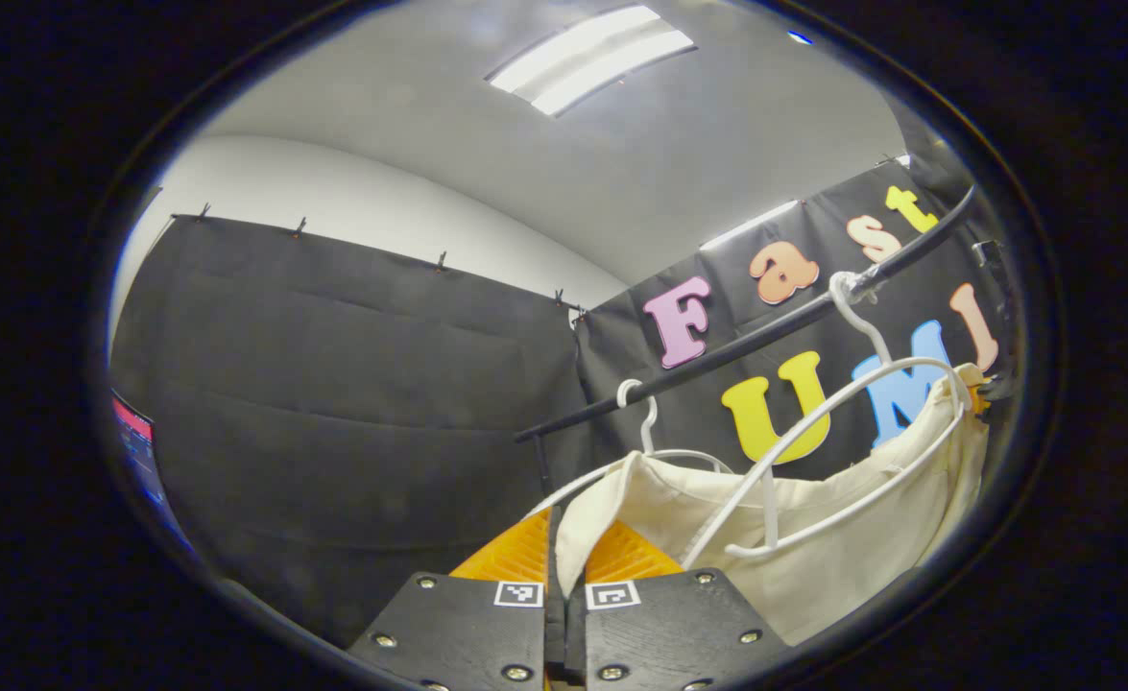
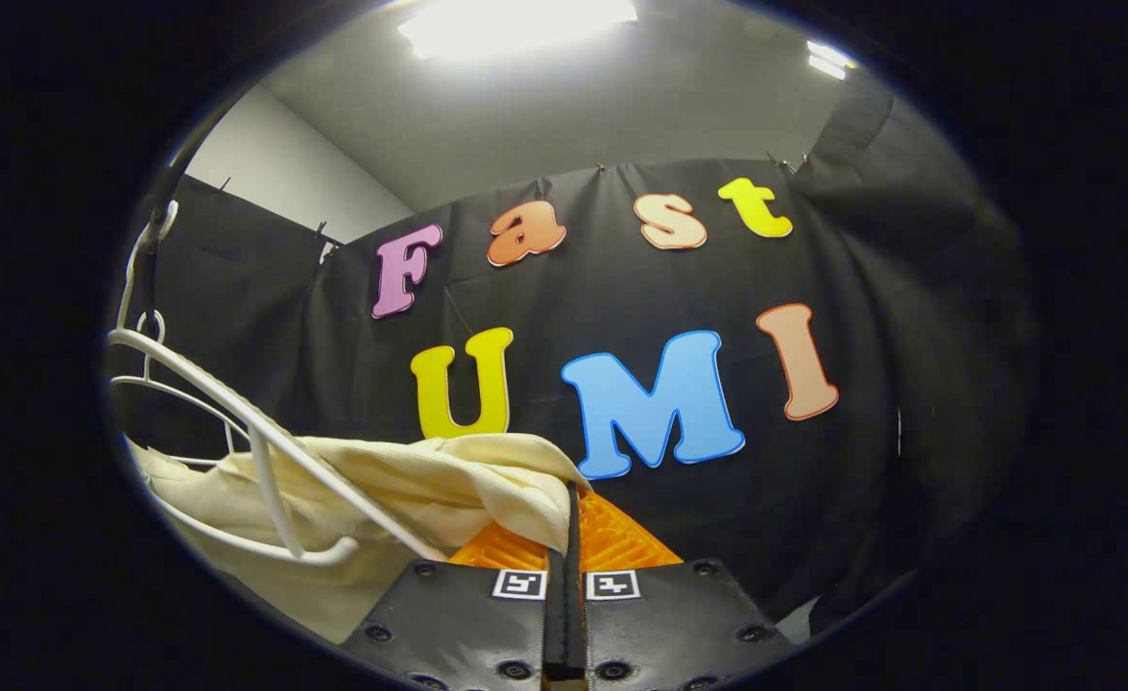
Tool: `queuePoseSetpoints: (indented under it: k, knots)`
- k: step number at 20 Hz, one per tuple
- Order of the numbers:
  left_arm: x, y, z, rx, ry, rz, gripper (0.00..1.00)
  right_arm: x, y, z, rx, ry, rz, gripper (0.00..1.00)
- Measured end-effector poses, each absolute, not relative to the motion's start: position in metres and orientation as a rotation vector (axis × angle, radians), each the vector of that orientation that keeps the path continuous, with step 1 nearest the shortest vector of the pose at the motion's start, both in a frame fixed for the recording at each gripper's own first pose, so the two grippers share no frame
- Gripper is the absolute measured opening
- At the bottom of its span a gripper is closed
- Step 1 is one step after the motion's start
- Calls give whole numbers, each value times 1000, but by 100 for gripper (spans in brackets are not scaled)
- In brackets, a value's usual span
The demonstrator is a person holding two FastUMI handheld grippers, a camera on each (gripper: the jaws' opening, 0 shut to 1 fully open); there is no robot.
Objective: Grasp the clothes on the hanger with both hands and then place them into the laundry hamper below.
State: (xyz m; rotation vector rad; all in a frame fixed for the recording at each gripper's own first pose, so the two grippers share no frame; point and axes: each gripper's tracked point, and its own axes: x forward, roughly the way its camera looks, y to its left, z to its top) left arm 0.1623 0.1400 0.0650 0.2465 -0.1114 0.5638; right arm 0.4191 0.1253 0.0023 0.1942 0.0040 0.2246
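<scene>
A cream garment (image 1: 813, 528) hangs on white hangers (image 1: 842, 451) from a black rail (image 1: 765, 331). In the left gripper view, my left gripper (image 1: 564, 552) sits at the garment's left edge, shut with the cream cloth pinched between its fingers. In the right gripper view, the same garment (image 2: 400, 480) drapes over a white hanger (image 2: 266, 451) at the left. My right gripper (image 2: 568, 533) is shut on the garment's right corner, the cloth folding over the finger tops. The hamper is out of sight.
Black cloth walls (image 1: 352, 403) close the booth at the back and side, under a grey ceiling with light panels (image 1: 592, 58). A second white hanger hook (image 1: 636, 403) rides the rail left of the garment. A small screen (image 1: 136, 451) glows at the far left.
</scene>
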Motion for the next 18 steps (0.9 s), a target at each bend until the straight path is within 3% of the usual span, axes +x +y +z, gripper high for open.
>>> queuePoseSetpoints:
  k: [11,18]
  knots:
    - [158,147,-8,227,7,562,1,390,140,-65,126,117,289,1]
    - [148,116,-51,169,70,423,1,330,136,-93,66,164,286,1]
